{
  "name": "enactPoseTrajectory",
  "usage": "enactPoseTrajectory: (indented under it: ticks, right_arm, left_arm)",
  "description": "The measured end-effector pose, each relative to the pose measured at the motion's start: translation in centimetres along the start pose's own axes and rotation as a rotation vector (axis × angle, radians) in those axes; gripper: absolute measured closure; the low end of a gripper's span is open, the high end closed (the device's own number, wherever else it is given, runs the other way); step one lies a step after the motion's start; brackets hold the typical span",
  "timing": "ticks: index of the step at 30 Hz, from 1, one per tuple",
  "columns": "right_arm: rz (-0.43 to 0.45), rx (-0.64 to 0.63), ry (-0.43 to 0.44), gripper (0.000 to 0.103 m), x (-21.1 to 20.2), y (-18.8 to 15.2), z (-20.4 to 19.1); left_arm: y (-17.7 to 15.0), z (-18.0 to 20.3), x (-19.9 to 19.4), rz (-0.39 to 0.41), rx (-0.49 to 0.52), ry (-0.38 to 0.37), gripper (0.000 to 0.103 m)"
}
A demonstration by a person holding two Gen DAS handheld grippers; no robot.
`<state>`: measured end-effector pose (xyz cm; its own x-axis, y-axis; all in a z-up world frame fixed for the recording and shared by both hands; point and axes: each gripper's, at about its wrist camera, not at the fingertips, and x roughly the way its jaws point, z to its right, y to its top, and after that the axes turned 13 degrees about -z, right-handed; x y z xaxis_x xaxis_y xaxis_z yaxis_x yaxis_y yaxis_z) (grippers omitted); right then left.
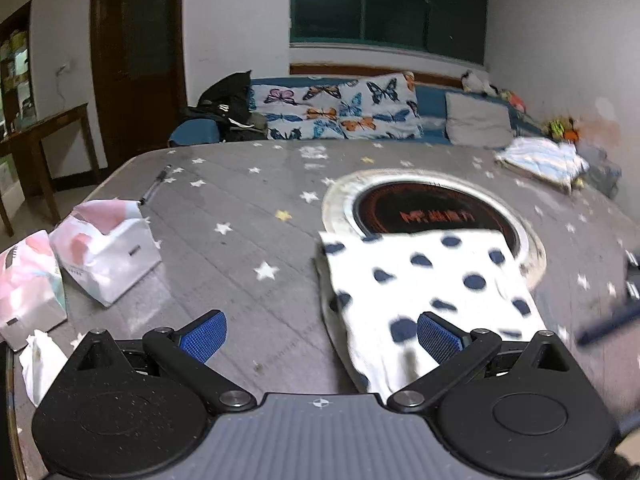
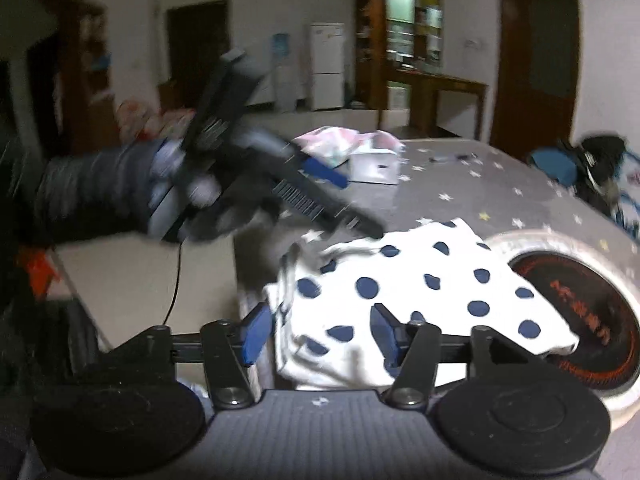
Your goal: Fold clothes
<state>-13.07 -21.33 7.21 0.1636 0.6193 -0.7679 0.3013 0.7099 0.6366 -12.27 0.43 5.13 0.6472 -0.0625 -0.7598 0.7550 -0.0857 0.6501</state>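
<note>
Polka-dot garment (image 1: pixel 424 280), soft white knit with navy spots, folded into a rough rectangle on the star-print table (image 1: pixel 240 208), far edge overlapping the round inset burner (image 1: pixel 432 208). Left gripper (image 1: pixel 322 334) jaws wide, empty; right gripper (image 2: pixel 320 334) jaws wide, straddling the near-left corner. Best to pinch both layers at the corners, then lift evenly.

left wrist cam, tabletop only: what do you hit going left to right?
Crumpled tissue → white paper bag → pen → polka-dot garment → folded striped cloth.
</note>
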Motion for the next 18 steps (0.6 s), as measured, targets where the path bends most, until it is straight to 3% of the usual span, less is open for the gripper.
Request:
enactPoseTrajectory:
  ticks: [3, 5, 9, 13, 16, 18]
  right_arm:
    - [0.006, 0.083, 0.017, 0.04, 0.6, 0.1, 1.2]
    - [0.004, 0.129, 0.032, 0.032, 1.2, -0.1, 1.9]
    - [-0.03, 0.156, 0.059, 0.03, 2.3, -1.3, 2.0]
    - [-0.018, 0.152, 0.072, 0.02, 1.8, -1.7, 1.8]
    - [0.015, 0.16, 0.061, 0.017, 1.0, -1.6, 2.2]
    - [0.038, 0.169, 0.042, 0.008, 0.7, -1.5, 2.4]
  left_arm:
    - [-1.0, 1.0, 0.0, 0.0, 0.038, 0.007, 0.0]
    - [-1.6, 1.3, 0.0, -0.007, 0.051, 0.01, 0.0]
    - [-2.8, 1.7, 0.1, -0.025, 0.076, 0.014, 0.0]
    - [-3.3, 1.5, -0.3, -0.034, 0.061, 0.009, 0.0]
    - [-3.0, 1.3, -1.2, -0.005, 0.038, 0.018, 0.0]
    - [-2.6, 1.3, -1.7, 0.024, 0.024, 0.023, 0.0]
